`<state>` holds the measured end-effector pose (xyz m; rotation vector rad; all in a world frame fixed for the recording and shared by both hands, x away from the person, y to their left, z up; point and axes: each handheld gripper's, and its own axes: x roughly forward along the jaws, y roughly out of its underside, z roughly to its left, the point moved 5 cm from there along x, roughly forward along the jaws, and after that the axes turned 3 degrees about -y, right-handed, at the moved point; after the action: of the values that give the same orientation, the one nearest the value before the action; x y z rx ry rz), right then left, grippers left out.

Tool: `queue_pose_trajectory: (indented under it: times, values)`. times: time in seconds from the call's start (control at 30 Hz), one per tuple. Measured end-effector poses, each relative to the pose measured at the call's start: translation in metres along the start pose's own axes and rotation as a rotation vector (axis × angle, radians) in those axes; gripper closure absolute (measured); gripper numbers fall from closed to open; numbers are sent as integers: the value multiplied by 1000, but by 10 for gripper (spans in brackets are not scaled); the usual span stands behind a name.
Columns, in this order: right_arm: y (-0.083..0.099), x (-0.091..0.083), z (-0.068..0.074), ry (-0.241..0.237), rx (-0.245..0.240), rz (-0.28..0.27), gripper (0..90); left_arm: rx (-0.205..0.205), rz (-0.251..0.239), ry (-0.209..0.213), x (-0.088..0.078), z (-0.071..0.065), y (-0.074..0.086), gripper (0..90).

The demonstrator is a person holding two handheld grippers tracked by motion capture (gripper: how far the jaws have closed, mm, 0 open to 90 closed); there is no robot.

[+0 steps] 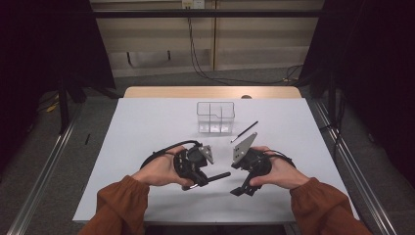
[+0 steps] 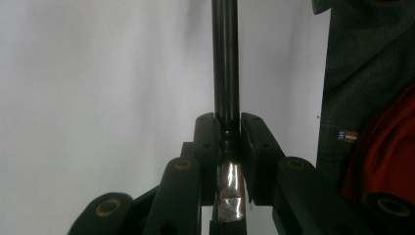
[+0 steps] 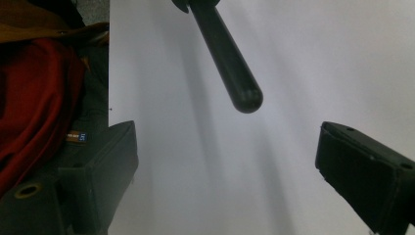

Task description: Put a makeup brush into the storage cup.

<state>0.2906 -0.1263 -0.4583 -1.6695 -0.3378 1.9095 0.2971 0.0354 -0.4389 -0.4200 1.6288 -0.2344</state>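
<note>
White rectangular tabletop (image 1: 147, 127) with pale wooden far edge (image 1: 210, 92). Grey carpeted floor (image 1: 98, 112) around it. Metal floor rails (image 1: 44, 176) along both sides. Black curtains (image 1: 44, 44) left and right. Beige panelled back wall (image 1: 254, 34), black cables (image 1: 200, 68) hanging down onto floor. Dim light.

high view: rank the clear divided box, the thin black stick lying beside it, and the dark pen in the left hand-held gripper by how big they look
1. clear divided box
2. dark pen and thin black stick: similar length; the pen sits nearer the camera, so I won't rank them.
</note>
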Motion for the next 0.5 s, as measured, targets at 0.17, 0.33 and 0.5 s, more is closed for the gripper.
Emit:
queue_pose_trajectory:
  times: [0.17, 0.33, 0.5]
  values:
    - [0, 6, -1, -43, 8, 52, 53, 18, 27, 5, 1, 0, -1, 782]
    - [-2, 8, -3, -67, 18, 87, 82, 29, 49, 11, 4, -1, -2, 782]
    - [-6, 9, -4, -76, -11, 88, 211, 32, 44, 20, 6, -2, -3, 782]
